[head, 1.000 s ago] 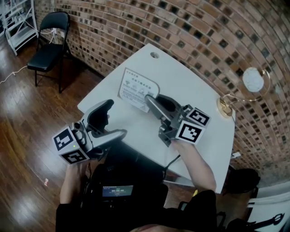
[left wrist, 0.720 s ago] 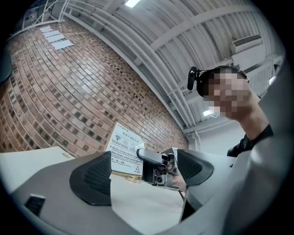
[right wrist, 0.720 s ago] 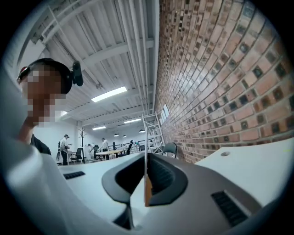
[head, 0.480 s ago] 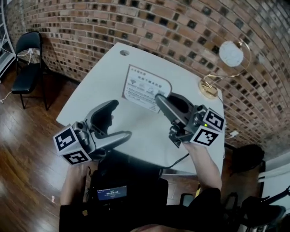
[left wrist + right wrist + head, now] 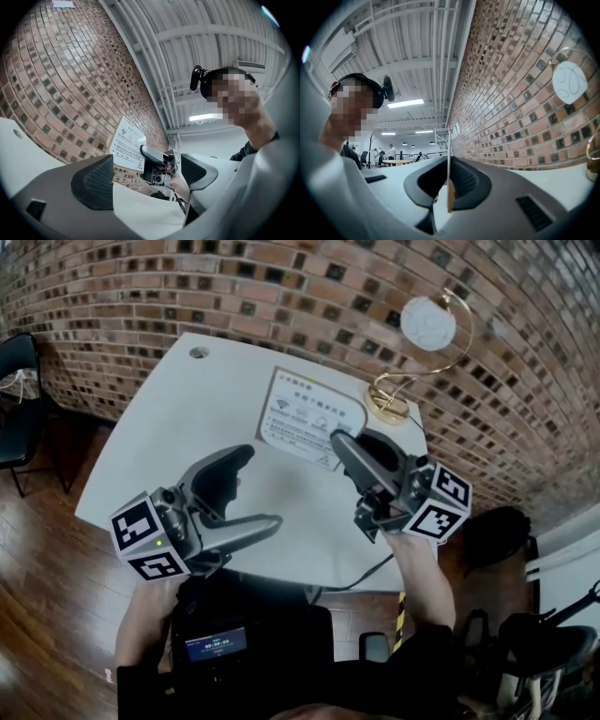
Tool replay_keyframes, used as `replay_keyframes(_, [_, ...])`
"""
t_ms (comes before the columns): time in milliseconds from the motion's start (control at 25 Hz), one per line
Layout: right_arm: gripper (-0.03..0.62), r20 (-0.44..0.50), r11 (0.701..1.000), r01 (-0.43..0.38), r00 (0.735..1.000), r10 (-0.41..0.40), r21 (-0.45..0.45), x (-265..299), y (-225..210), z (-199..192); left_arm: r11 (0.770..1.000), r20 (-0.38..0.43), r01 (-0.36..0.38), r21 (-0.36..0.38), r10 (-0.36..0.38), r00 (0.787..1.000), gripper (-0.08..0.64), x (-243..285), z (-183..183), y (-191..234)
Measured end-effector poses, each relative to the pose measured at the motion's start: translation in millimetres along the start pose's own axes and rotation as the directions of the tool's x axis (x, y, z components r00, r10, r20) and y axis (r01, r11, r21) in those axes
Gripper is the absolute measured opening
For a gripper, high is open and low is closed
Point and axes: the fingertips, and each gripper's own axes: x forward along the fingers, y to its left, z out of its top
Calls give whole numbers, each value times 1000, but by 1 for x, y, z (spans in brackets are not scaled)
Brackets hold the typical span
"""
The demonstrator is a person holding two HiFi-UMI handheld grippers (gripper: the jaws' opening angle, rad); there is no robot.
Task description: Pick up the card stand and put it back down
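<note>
The card stand [image 5: 309, 418], a clear upright sheet with a white printed Wi-Fi notice, is at the middle of the white table [image 5: 178, 427]. My right gripper [image 5: 343, 442] is shut on its right lower corner. In the right gripper view the sheet [image 5: 449, 154] shows edge-on, pinched between the dark pads. From the left gripper view the card stand [image 5: 127, 149] appears raised a little off the tabletop, with the right gripper [image 5: 157, 164] on it. My left gripper [image 5: 261, 487] hovers open over the table's near side, holding nothing.
A gold lamp-like stand [image 5: 389, 399] with a white disc [image 5: 427, 324] sits at the table's far right, close to the card. A round cable hole [image 5: 198, 352] marks the far left corner. A black chair [image 5: 14, 399] stands left, against the brick wall.
The head view has swung left to right. The card stand, still gripped by my right gripper, now sits nearer the gold stand's base. My left gripper stays open.
</note>
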Motion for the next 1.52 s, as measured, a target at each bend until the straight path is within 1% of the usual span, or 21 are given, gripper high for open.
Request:
replay_keyframes(280, [29, 24, 999, 41, 999, -41, -10, -19, -18, 0, 998, -51, 65, 14, -64, 997, 442, 22, -19, 11])
replay_keyframes(560, [29, 46, 997, 72, 996, -72, 2, -34, -47, 23, 996, -83, 85, -15, -86, 993, 443, 53, -17, 21])
replay_keyframes(680, [29, 62, 996, 86, 994, -87, 17, -40, -64, 24, 995, -95, 99, -16, -100, 990, 442, 60, -20, 29])
replay_keyframes(840, [29, 77, 994, 108, 991, -109, 16, -47, -85, 33, 992, -114, 124, -25, -126, 985, 442, 72, -20, 37])
replay_keyframes(960, [29, 83, 993, 115, 990, -115, -1, -43, -100, 40, 991, -138, 132, -24, -134, 981, 442, 79, -19, 43])
replay_keyframes(1080, [29, 81, 993, 121, 989, -122, 17, -44, -118, 39, 989, -155, 143, -20, -145, 977, 442, 87, -20, 50])
replay_keyframes(1160, [29, 81, 992, 126, 989, -126, 6, -42, -128, 41, 989, -164, 150, -16, -150, 975, 442, 92, -21, 54])
replay_keyframes(1360, [29, 90, 990, 139, 986, -139, 9, -38, -155, 43, 989, -200, 146, -10, -145, 969, 442, 102, -22, 69])
replay_keyframes(1520, [29, 99, 990, 143, 985, -144, 12, -36, -174, 45, 991, -204, 135, -24, -137, 969, 442, 109, -20, 84])
